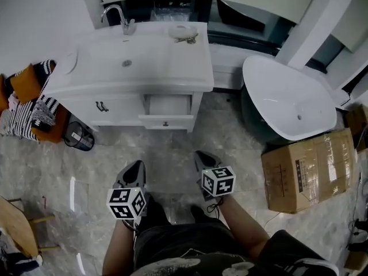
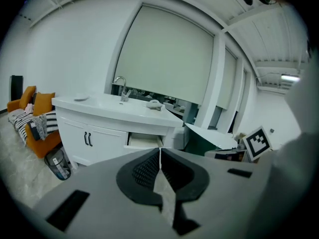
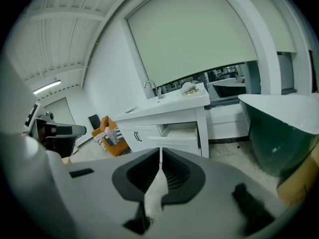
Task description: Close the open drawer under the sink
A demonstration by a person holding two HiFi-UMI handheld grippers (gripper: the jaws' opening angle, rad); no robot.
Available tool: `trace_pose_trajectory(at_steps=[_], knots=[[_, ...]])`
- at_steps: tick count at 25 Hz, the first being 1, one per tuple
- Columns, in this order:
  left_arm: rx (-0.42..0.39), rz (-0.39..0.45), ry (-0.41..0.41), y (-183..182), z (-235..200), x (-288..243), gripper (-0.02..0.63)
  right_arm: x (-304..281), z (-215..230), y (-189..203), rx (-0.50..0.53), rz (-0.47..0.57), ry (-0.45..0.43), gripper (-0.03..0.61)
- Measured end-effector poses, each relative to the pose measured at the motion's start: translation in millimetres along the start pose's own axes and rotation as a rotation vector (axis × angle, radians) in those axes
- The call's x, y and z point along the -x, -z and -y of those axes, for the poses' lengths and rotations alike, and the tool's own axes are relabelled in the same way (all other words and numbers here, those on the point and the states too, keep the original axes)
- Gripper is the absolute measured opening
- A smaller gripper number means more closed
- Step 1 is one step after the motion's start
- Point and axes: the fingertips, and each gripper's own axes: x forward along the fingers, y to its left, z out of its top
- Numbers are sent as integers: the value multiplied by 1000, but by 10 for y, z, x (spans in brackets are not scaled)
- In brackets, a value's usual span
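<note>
A white vanity [image 1: 132,99] with a sink [image 1: 127,59] and chrome faucet [image 1: 118,17] stands against the far wall. Its right-hand drawer [image 1: 167,119] is pulled out, showing a pale inside [image 2: 144,141] [image 3: 183,133]. My left gripper [image 1: 134,172] and right gripper [image 1: 204,161] hover over the marble floor, well short of the drawer, both pointing toward it. The jaws of each are shut with nothing between them, as seen in the left gripper view [image 2: 160,151] and the right gripper view [image 3: 160,151].
A white bathtub [image 1: 290,99] stands to the right, with a cardboard box [image 1: 310,168] in front of it. Orange and striped cushions [image 1: 26,102] and a small bin [image 1: 77,135] lie left of the vanity. A wooden chair [image 1: 17,226] is at the lower left.
</note>
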Motion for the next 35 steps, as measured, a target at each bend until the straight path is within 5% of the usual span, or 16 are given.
trace_pose_trajectory(at_steps=[9,20,22,24,35], knots=[[-34,-109,156,-46,-831,-468,20,-632,-368,-126,-140,73,151,29],[-88,-185,273,293,-1427,-950,20,-1256,-562,126,-180,17,267,63],[-80,-193,276,353,-1475,-1038,20,-1365,-549,188,-189,10,273,150],[-68,-197,274,402,-1518,-1125,20,-1480,-506,241,-167,3,293,171],[-56,-188,195,663,-1811,-1683,20,-2328,-101,463,-66,-1,352,195]])
